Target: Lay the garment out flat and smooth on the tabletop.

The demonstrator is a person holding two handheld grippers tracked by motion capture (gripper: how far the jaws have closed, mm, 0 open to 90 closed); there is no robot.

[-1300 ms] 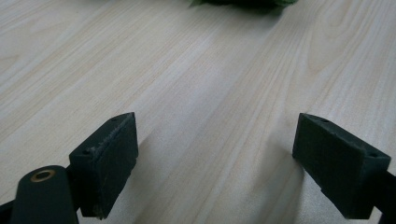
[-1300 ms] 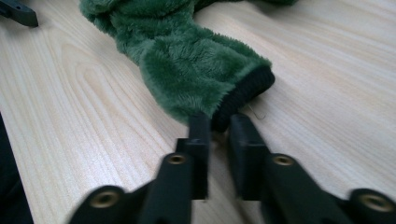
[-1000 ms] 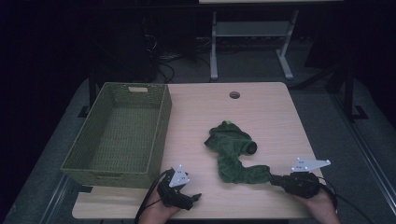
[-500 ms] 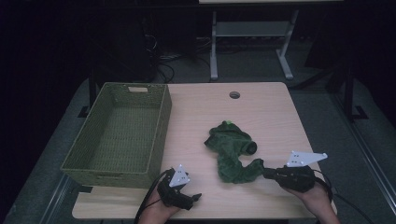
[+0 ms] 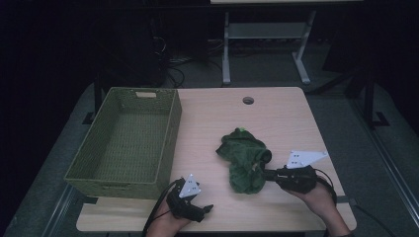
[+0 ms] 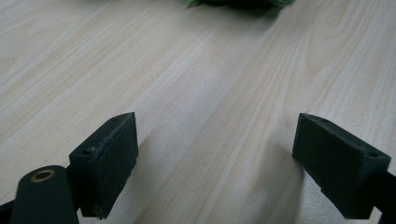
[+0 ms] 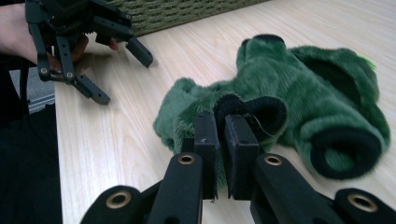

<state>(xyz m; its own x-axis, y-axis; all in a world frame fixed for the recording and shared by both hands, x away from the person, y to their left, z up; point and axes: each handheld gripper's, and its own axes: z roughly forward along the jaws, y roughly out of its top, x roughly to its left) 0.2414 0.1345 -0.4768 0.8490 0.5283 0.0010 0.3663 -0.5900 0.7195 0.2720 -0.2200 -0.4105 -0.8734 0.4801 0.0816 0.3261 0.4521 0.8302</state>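
Note:
A fuzzy green garment [image 5: 242, 158] with black cuffs lies bunched on the wooden table [image 5: 291, 118], right of the middle. My right gripper [image 5: 267, 174] comes in level from the right and is shut on it. In the right gripper view the jaws [image 7: 223, 140] pinch the edge of a black cuff [image 7: 261, 109], and the green garment [image 7: 303, 88] is spread out behind. My left gripper [image 5: 205, 211] rests at the table's front edge, open and holding nothing. Its pads [image 6: 112, 158] stand wide apart over bare wood, with the garment's edge [image 6: 238, 2] far ahead.
A woven green basket [image 5: 168, 148] stands on the left half of the table, with nothing in it. A round cable hole [image 5: 248, 100] sits near the far edge. The right gripper view takes in the basket's wall [image 7: 187, 11] and my left gripper [image 7: 123, 74].
My right gripper has moved left and risen a little, drawing the garment's near end with it, so the cloth is bunched tighter. The left gripper has kept still.

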